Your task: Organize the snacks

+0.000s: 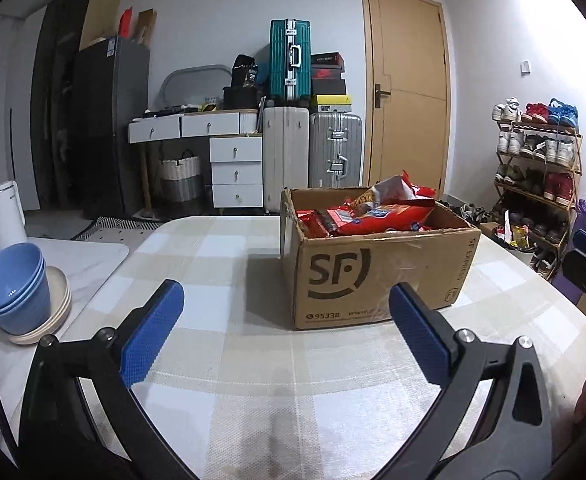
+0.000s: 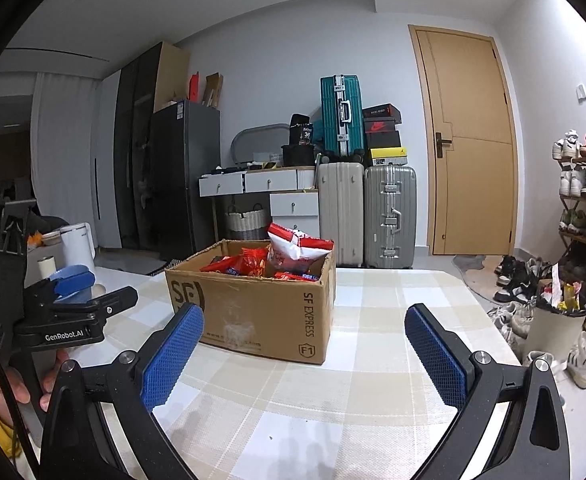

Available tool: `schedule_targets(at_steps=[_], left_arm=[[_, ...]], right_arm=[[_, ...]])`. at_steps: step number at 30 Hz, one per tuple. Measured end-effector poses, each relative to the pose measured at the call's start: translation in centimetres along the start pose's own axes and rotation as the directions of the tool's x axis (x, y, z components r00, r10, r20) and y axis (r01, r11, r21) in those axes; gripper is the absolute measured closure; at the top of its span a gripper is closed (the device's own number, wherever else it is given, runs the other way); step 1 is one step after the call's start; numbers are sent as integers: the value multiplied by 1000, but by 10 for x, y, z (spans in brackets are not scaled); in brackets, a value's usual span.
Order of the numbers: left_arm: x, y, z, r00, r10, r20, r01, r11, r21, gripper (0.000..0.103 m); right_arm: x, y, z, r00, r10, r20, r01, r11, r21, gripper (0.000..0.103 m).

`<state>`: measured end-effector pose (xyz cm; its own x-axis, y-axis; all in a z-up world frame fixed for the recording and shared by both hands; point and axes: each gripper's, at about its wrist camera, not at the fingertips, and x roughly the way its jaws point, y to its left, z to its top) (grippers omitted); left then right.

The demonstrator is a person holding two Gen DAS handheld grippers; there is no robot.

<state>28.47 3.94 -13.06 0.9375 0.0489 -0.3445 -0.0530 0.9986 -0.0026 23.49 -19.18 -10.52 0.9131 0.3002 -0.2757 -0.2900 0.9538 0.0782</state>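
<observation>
A brown SF Express cardboard box [image 1: 377, 276] [image 2: 261, 312] stands on the checked tablecloth, filled with red snack packets [image 1: 369, 216] [image 2: 253, 264]; one red-and-white bag [image 2: 293, 248] sticks up above the rim. My left gripper [image 1: 287, 312] hovers over the table just in front of the box, open, nothing between its blue pads. My right gripper [image 2: 303, 340] is also open and empty, in front of the box's right corner. The left gripper's body [image 2: 65, 312] shows at the left of the right wrist view, held by a hand [image 2: 13, 384].
Stacked blue bowls [image 1: 13, 284] on beige plates and a white kettle [image 1: 5, 212] stand on the marble counter at left. Right of the table are a shoe rack [image 1: 537, 172] and a full waste bin [image 2: 557, 320]. Suitcases, drawers and a door lie beyond.
</observation>
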Motion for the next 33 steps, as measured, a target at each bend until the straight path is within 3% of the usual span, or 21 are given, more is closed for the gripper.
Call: schedule_targets(at_steps=[7,33], left_arm=[[-1,-1,2,1000,21,-1,-21,1000,6,0],[-7,10,2,999,39,-15,-39,999,-17,0]], right_arm=[[0,-9,-2,999,37,-10,-37,998,50,1],[1,-3,-3,999,33,-18,-33,999,16,0]])
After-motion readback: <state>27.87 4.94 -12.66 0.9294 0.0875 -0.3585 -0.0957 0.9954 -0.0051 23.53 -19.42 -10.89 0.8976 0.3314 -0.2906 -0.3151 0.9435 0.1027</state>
